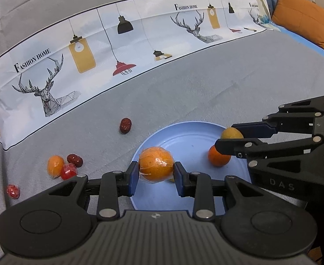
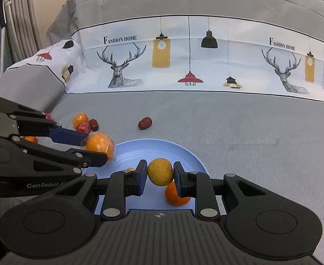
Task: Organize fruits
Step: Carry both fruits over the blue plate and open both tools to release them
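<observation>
On the grey sofa [image 1: 206, 84], a blue plate [image 1: 184, 132] sits near, above it the left gripper [image 1: 156, 173] fingers pinching a wrapped orange [image 1: 156, 164] and the right gripper [image 2: 160, 174] fingers pinching a yellow fruit [image 2: 160, 171], dates [image 1: 125, 125] lying far left.

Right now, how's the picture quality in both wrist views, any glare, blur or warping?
Left wrist view: sharp, evenly lit, but fisheye bends the printed cloth band into an arc; small highlights on the wrapped orange in the left gripper. Right wrist view: also sharp, corners vignetted dark, soft shadows under the fruit on the blue plate.
</observation>
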Action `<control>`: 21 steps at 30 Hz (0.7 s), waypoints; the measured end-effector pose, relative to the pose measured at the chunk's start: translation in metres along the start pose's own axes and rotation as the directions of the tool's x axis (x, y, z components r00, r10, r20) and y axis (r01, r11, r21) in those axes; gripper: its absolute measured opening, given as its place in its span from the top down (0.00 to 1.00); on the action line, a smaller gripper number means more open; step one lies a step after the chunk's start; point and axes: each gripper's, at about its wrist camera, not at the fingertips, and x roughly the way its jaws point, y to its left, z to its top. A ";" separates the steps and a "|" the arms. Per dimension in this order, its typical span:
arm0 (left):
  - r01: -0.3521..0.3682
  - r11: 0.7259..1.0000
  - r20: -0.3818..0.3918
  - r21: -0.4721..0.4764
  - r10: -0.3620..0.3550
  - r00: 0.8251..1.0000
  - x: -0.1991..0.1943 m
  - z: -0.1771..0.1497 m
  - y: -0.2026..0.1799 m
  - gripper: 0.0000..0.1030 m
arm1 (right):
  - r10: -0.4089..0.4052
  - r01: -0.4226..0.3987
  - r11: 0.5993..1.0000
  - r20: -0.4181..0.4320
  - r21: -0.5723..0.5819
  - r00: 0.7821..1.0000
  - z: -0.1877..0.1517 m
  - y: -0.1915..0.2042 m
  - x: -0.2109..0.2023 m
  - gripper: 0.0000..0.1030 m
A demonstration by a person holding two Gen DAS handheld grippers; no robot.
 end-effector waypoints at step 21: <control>-0.009 1.000 -0.019 0.007 0.009 1.000 0.006 0.000 -0.003 0.64 | 0.005 -0.005 1.000 0.001 -0.029 1.000 0.001 0.006 0.004 0.74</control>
